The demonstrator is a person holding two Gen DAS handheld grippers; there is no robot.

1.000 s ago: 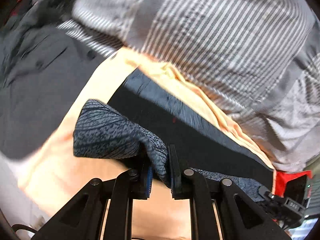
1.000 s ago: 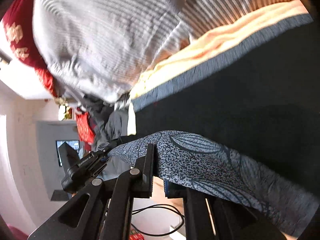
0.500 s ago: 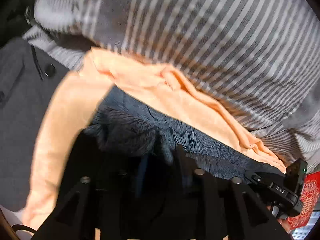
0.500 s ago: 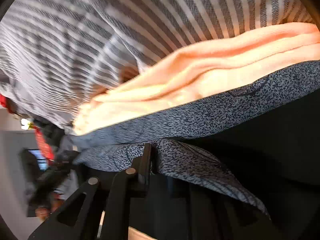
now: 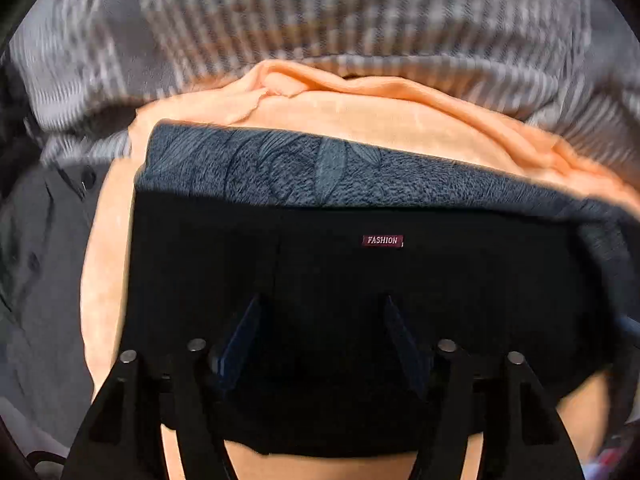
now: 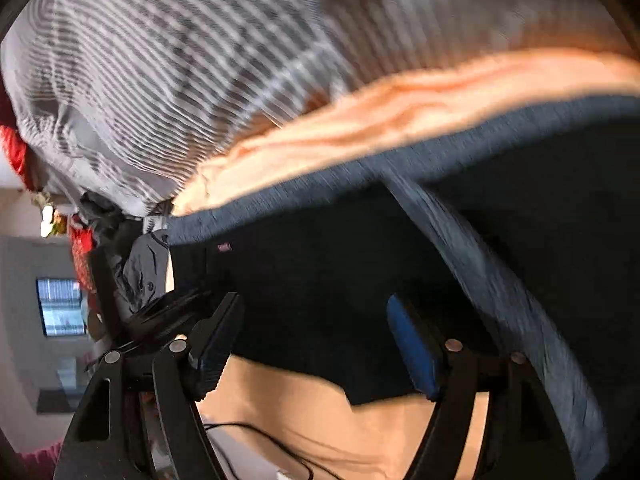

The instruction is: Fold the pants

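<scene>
The pants [image 5: 360, 280] are black with a blue-grey patterned band [image 5: 320, 172] and a small red "FASHION" label [image 5: 383, 240]. They lie folded on a peach-orange cloth [image 5: 360, 116]. My left gripper [image 5: 324, 320] points down over the black fabric. Its jaws are opening and no cloth is pinched between them. In the right wrist view the pants [image 6: 320, 272] fill the middle, with a patterned strip [image 6: 480, 248] running diagonally. My right gripper [image 6: 316, 320] hangs over their near edge, its jaws opening and its blue pads [image 6: 414, 346] free of cloth.
Grey-and-white striped bedding [image 5: 360, 20] is heaped behind the orange cloth [image 6: 360, 128]. A dark grey buttoned garment [image 5: 40, 260] lies to the left. In the right wrist view there are red items [image 6: 80, 252], a wall screen [image 6: 60, 306] and a black cable [image 6: 260, 436] at lower left.
Both grippers were shut on the patterned edge of the pants a second ago. Now their jaws stand apart and that edge lies flat. The left gripper has swung down over the black fabric.
</scene>
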